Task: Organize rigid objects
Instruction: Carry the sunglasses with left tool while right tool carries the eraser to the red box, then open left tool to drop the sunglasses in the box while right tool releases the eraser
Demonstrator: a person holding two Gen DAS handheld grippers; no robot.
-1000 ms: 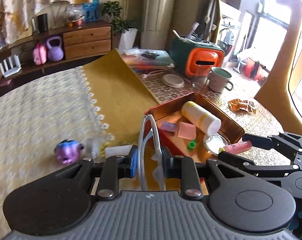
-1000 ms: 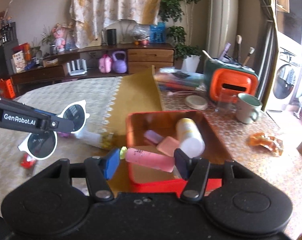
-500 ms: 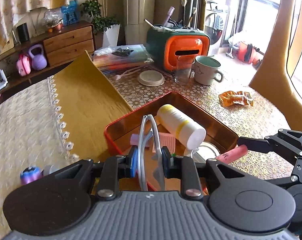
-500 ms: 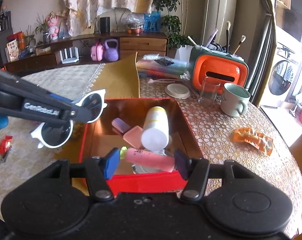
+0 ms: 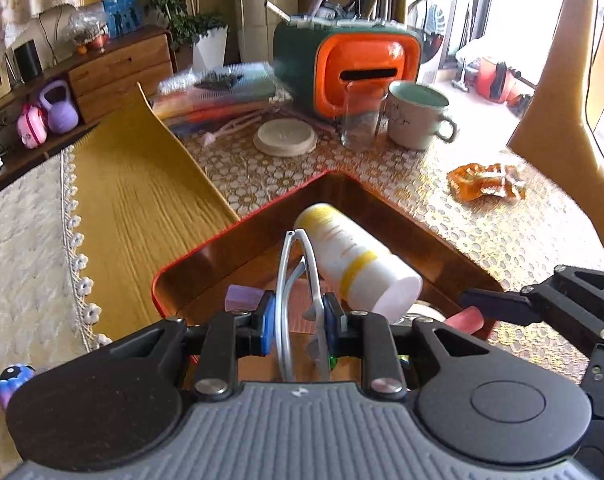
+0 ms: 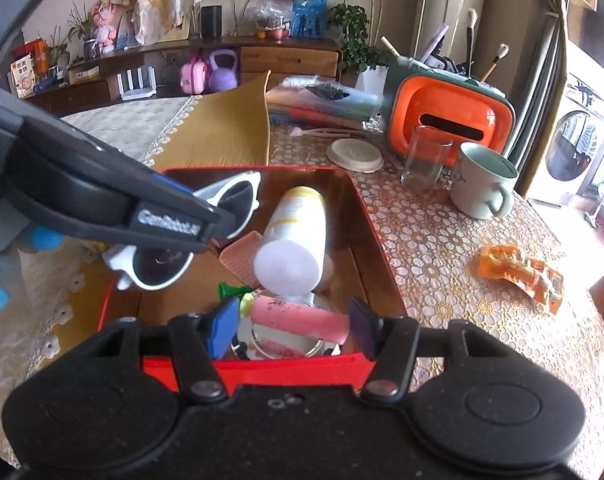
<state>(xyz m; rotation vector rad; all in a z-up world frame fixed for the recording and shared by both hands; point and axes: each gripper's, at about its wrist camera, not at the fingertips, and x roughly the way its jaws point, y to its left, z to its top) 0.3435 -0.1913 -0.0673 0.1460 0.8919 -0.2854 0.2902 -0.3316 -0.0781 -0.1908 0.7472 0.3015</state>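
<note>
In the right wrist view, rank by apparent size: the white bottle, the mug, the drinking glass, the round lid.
1. white bottle, though it lies nearest the camera, which inflates it
2. mug
3. drinking glass and round lid: they look too alike to rank, one tall, one flat.

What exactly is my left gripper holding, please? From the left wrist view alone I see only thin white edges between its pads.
Observer: The left gripper grips white-framed sunglasses with dark lenses, hanging over the left edge of the red metal tray.
Operator: And what does the right gripper carry?
Observer: The right gripper clamps a pink tube end to end; the tube has a yellow-green cap at its left end.
Operator: Is anything beneath that tube?
Observer: A round mirror lies on the tray floor right below it.
</note>
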